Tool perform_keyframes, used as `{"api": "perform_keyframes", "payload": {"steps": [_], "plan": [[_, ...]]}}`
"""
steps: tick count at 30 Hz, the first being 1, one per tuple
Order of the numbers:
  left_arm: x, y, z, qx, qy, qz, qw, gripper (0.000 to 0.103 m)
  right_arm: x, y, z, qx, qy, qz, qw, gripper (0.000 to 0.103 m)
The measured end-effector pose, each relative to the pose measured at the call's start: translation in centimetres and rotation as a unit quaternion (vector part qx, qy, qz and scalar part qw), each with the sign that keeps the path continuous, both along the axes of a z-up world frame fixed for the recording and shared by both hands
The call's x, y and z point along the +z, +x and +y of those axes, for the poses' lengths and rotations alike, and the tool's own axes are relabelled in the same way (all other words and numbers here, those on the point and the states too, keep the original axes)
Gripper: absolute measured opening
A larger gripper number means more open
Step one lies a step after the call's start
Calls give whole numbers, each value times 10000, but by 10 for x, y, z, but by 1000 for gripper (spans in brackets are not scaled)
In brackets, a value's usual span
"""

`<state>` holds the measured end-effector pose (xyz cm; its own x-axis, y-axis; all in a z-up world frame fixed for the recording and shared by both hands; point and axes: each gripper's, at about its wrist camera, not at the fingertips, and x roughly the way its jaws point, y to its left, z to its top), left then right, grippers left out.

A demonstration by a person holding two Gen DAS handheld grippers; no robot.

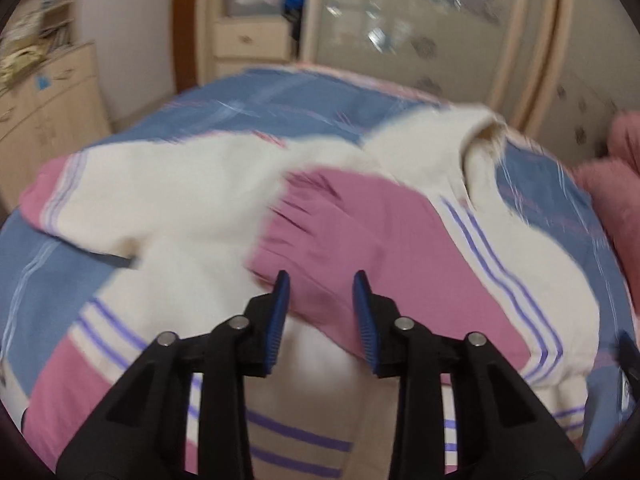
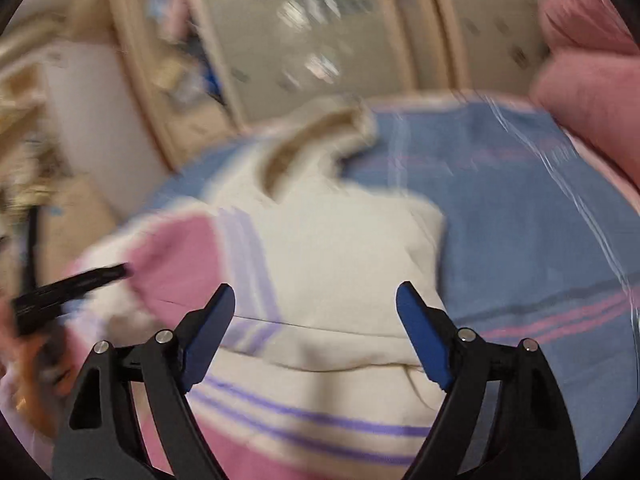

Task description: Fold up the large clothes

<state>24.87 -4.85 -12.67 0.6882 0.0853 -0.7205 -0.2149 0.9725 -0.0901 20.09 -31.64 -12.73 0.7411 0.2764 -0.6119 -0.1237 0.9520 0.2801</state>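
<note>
Above the sweater (image 1: 192, 200), both grippers (image 1: 322, 280) (image 2: 316, 292) gape open, holding nothing.

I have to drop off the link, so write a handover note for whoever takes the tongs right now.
Left tongs: open, empty, hovering over the pink panel of the garment.
Right tongs: open wider, empty, above the cream middle of it.
The cream, pink and purple-striped knitted sweater lies on the blue and pink striped bedsheet, collar at the far end; one pink-cuffed sleeve is laid across the body. The pink pillows sit at the right edge.
Done: apparently one sleeve folded in.
Left: the remaining folds. The views are blurred, so check before gripping.
</note>
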Motion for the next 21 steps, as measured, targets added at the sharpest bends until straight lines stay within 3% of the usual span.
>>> {"api": "perform_keyframes", "payload": {"steps": [2,4,6,10,12,15,21], "plan": [[-18,13,-10,-124,96,360,9992,26,-26,19,1,-239,-401,574,9973,65],[-33,21,-12,-134,27,641,9978,26,-44,26,6,-314,-801,885,9924,62],[-43,24,-9,-36,-30,722,9974,30,-42,26,7,-365,-881,888,9915,62],[-42,23,-17,5,319,685,9971,31,-39,22,7,-519,-995,758,9908,62],[-29,14,-16,10,57,386,9992,28,-32,13,0,-522,-936,583,9925,62],[-12,8,-17,25,219,57,9997,28,-17,3,3,-503,-755,176,9957,63],[-29,30,-15,-47,329,464,9984,32,-26,14,14,-507,-954,321,9936,63]]}}
